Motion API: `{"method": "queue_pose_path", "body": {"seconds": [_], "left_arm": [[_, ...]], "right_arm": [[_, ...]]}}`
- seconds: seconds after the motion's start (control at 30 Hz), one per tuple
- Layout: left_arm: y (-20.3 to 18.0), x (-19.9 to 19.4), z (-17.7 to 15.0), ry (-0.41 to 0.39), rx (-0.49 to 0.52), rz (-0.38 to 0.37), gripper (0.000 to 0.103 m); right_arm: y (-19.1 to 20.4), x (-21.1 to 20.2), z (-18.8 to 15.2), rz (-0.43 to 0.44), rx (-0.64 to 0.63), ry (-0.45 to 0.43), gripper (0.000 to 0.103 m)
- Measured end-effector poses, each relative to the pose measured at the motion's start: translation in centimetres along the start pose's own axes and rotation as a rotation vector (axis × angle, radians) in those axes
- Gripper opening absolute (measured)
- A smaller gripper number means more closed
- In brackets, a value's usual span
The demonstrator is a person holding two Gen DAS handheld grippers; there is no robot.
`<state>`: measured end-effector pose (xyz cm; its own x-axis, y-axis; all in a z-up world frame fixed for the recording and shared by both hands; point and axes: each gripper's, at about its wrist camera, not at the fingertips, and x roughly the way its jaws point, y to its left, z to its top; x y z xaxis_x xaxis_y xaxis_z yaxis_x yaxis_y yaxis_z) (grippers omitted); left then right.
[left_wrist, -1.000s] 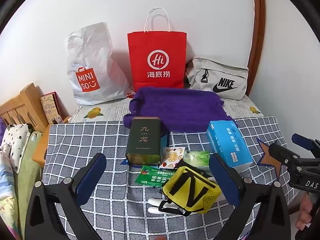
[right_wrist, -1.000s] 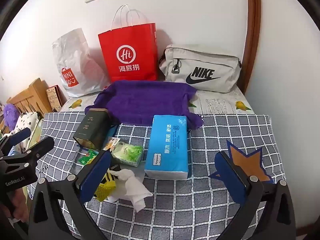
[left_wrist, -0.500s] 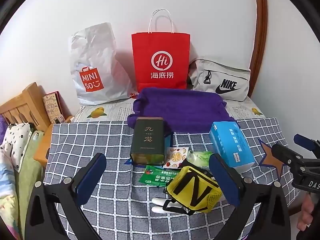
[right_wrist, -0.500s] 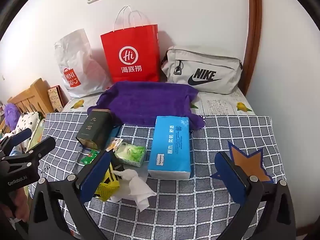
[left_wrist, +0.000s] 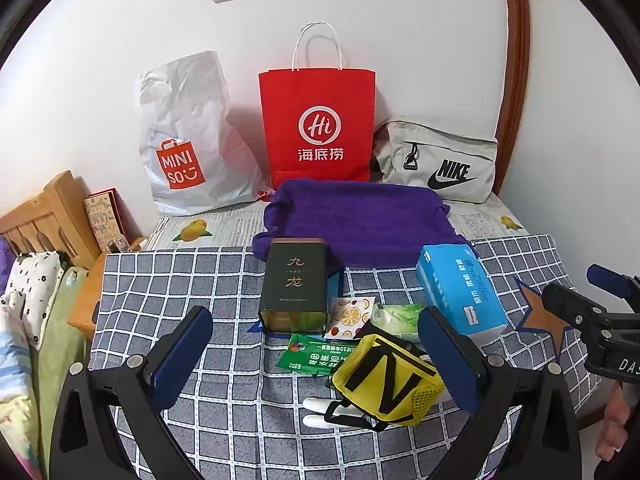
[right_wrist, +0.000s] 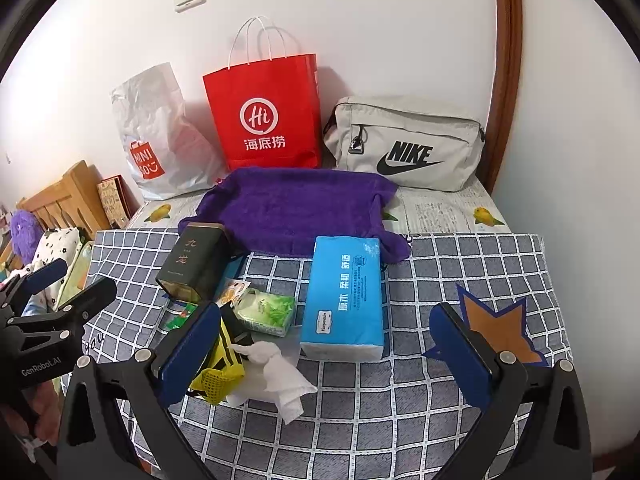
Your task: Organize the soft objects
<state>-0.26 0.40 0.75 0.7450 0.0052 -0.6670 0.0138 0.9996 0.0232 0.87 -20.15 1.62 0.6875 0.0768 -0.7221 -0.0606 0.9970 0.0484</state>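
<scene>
Grippers both hang above the near edge of the checked cloth, each with its blue pads spread wide and nothing between them. The left gripper sits at 6 o'clock in its own view, and the yellow mesh pouch lies just inside its right-hand pad. The right gripper also sits at 6 o'clock in its view; the left one shows there at 9 o'clock, well apart from it.

At the centre of the right wrist view lies the blue tissue pack, flat on the cloth. Just beside it at 9 o'clock is a small green tissue packet, and at 7 o'clock from the pack a crumpled white tissue touches the yellow pouch. The dark green tin lies at the middle of the left wrist view, with a flat fruit-print sachet and a green sachet close by its near end.

Behind these, toward 12 o'clock, the purple towel is spread out, its front edge overlapping the checked cloth. Along the wall stand a white Miniso bag, a red paper bag and a grey Nike bag, left to right. An orange star patch marks the cloth at 4 o'clock.
</scene>
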Motion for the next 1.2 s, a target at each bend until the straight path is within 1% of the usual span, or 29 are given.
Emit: {"method": "queue_pose_path", "body": {"seconds": [1.2], "left_arm": [[0.29, -0.66, -0.23, -0.012, -0.007, 0.006, 0.103]], "right_arm": [[0.23, -0.23, -0.08, 0.009, 0.003, 0.0, 0.103]]}}
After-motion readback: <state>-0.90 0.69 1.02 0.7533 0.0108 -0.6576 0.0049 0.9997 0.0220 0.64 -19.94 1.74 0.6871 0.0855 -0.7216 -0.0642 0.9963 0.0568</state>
